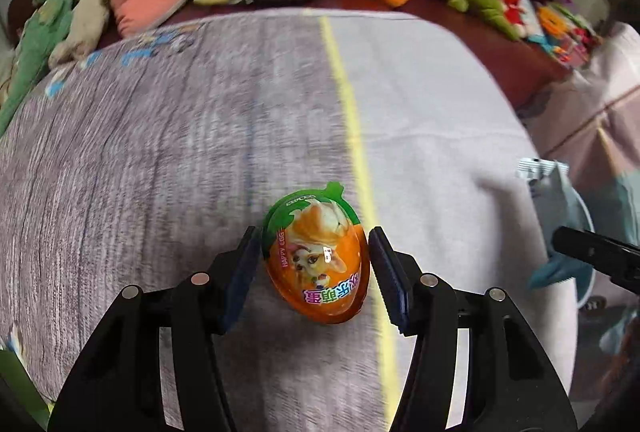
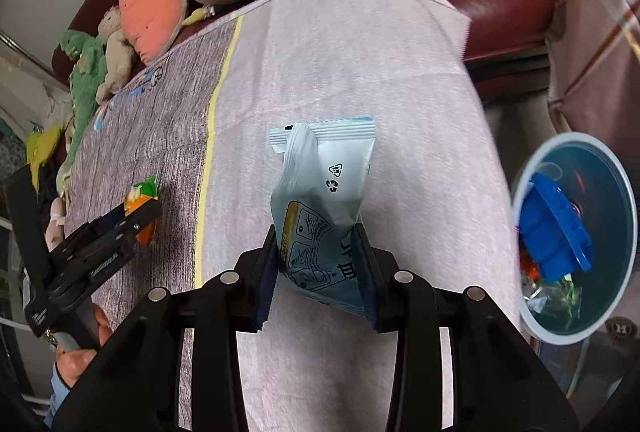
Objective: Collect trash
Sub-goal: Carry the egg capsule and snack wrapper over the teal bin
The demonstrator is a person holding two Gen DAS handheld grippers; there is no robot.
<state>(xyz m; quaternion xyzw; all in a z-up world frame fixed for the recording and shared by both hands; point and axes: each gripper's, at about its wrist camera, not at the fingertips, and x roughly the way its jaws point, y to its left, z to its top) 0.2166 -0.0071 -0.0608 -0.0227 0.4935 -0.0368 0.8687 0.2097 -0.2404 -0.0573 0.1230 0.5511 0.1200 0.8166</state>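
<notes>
Lengthwise, egg packet (image 1: 316, 256) green tip away from left tongs (image 1: 314, 244)

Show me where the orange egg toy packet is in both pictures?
Left wrist view: the orange egg packet sits low in the middle, between the left gripper fingers.
Right wrist view: the same packet shows small at the left edge, partly hidden by the left gripper's black fingers.
Shared landmark: the yellow stripe on the cloth, just right of the egg in both.
</notes>
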